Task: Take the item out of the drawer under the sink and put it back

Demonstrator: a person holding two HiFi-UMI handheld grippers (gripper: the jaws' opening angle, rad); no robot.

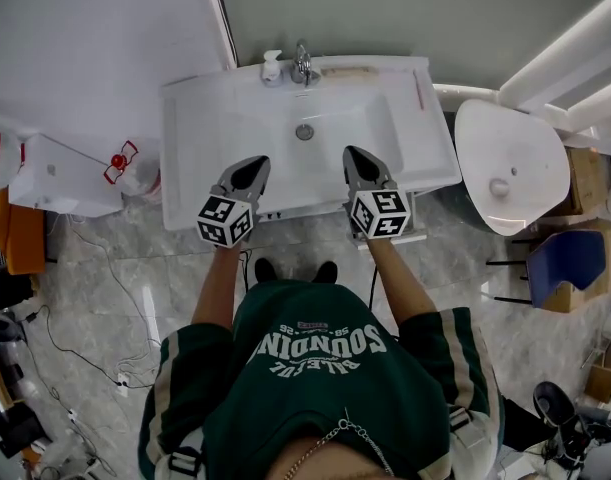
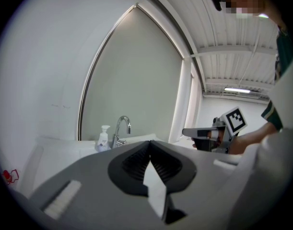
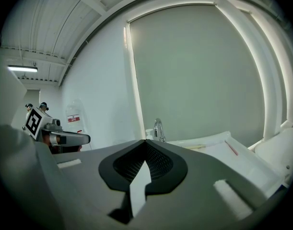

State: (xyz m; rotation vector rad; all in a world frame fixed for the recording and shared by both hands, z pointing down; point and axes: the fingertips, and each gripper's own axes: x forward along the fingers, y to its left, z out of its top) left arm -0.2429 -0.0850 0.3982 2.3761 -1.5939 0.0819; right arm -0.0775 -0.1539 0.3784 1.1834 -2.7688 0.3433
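Both tools are up over the basin, nothing in either one. The left gripper (image 1: 251, 168) has its jaws pressed together on empty air, plain in its own view, and the right gripper (image 1: 356, 158) matches it, jaws together with nothing between them. They sit side by side above the front half of the white sink (image 1: 185, 148), both noses aimed at the faucet (image 1: 303, 65) and the soap bottle (image 1: 272, 68) on the back ledge. Here is the relation that matters: the drawer is under that sink, so it lies below the tips and back toward the person, and from the head view the sink's front rim hides it. No handle or drawer front can be made out, and the item inside is not visible at all. By my read, the drawer front runs left to right along the sink's front edge, crosswise to the way both grippers point. Neither hand looks nearer, since they flank the sink's middle evenly. The coming move, I judge, calls for dropping below the rim and parting one pair of jaws for the pull.
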